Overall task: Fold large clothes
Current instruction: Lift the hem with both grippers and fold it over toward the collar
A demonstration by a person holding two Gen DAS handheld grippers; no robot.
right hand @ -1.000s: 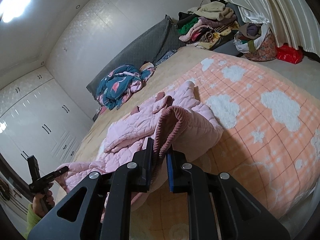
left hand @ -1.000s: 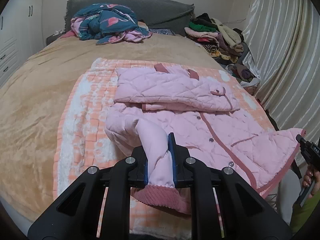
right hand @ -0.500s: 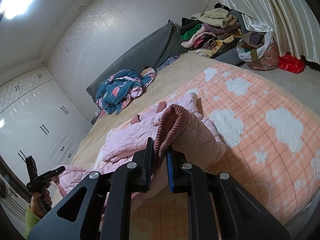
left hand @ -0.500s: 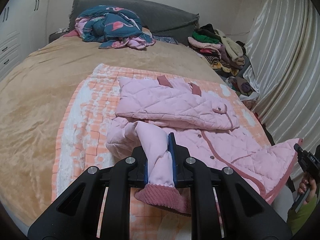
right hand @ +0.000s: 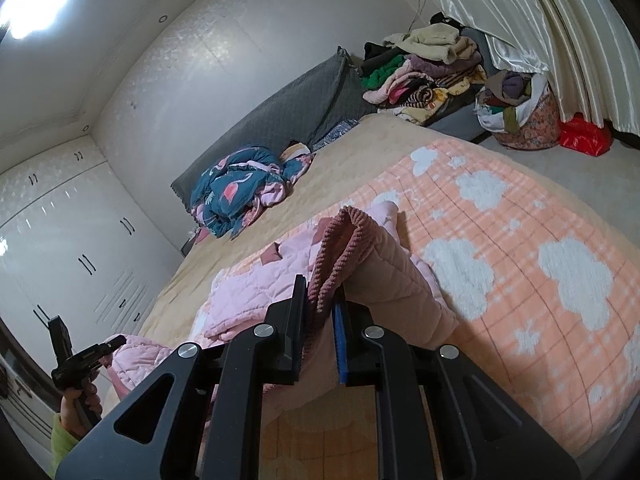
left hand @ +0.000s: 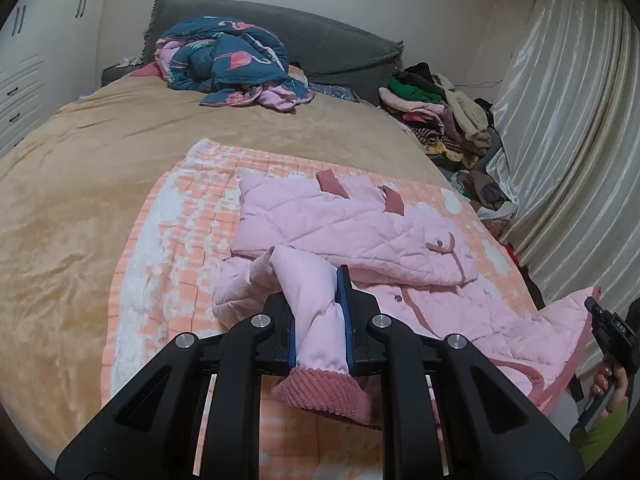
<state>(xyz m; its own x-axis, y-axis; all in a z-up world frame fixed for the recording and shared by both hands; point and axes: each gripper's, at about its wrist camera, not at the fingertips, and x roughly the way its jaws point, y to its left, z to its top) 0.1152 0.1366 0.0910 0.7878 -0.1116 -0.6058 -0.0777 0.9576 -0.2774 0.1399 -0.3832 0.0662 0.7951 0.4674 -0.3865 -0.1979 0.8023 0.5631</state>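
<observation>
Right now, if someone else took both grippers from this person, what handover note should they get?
Left gripper: shut on the sleeve of the pink quilted jacket, just above its ribbed cuff.
Right gripper: shut on the jacket's corduroy-trimmed edge, lifted off the bed.
The jacket lies on the orange cloud blanket; its upper part is already folded across the body.
Left to do: lay the sleeve and the lifted edge over the body, then finish the fold. The clothes pile beyond the bed looks untouched.
</observation>
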